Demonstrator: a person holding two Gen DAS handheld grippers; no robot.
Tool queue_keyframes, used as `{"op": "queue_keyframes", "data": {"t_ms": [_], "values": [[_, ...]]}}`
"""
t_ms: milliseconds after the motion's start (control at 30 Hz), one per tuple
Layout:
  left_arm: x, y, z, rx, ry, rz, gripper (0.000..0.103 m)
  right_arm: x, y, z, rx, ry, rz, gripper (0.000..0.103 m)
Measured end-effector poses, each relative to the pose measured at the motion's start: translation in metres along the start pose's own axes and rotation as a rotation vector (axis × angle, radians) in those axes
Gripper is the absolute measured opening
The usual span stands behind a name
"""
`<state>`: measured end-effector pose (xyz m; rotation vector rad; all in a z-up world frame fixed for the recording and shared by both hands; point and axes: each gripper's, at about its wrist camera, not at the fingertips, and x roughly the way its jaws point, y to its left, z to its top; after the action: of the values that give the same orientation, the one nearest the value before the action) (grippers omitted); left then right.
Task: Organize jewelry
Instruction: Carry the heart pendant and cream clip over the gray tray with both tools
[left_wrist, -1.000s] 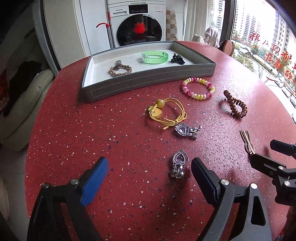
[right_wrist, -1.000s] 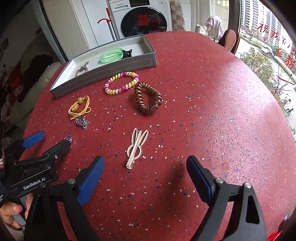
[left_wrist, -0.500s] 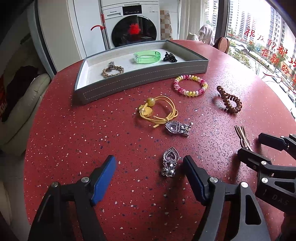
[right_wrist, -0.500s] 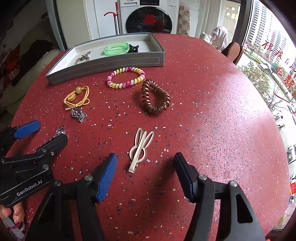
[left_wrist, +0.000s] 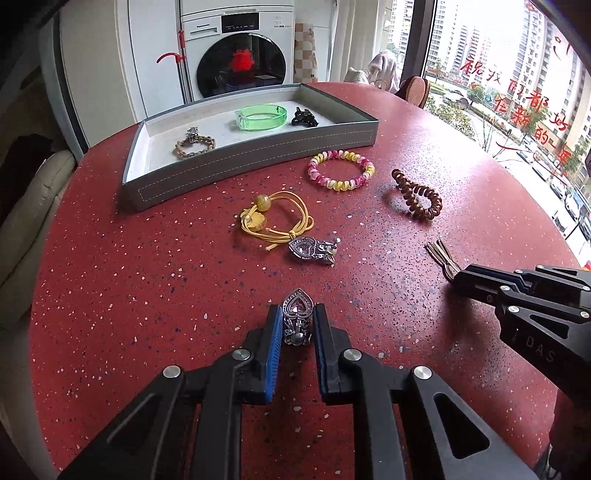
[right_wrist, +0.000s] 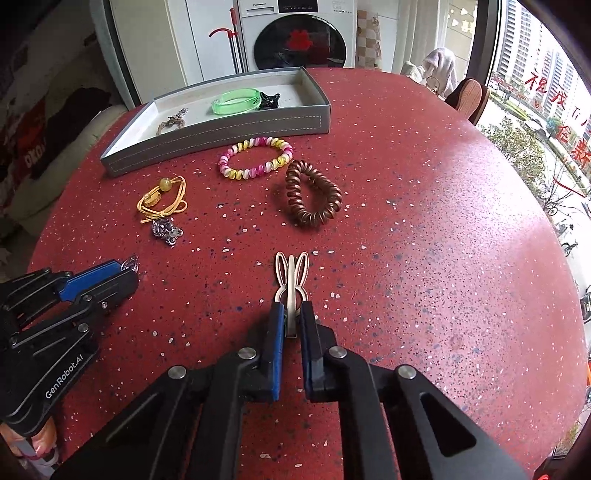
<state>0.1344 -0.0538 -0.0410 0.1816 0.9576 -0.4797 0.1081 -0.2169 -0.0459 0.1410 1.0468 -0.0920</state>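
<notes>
On the red speckled table, my left gripper has its jaws closing, and the blue pads press both sides of a silver heart-shaped clip lying on the surface. To its right, my right gripper is shut on the stem of a beige rabbit-ear hair clip, which also rests on the table. A grey tray at the back holds a green bangle, a black claw clip and a brown bracelet.
Between the grippers and the tray lie a second silver heart clip, a yellow cord hair tie, a pink-and-yellow bead bracelet and a brown spiral hair tie. The table's round edge curves close on the left and right.
Both grippers went from wide open to closed. The left closed around the silver heart clip, the right around the rabbit-ear hair clip. Both views tipped slightly and sit closer to the table.
</notes>
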Motion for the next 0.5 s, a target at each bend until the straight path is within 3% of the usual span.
{"op": "queue_keyframes", "data": {"t_ms": [500], "values": [[-0.036, 0.031, 0.011, -0.079, -0.089, -0.016, 0.035, -0.029, -0.015, 0.018, 0.072, -0.079, 0.107, 0.009]]}}
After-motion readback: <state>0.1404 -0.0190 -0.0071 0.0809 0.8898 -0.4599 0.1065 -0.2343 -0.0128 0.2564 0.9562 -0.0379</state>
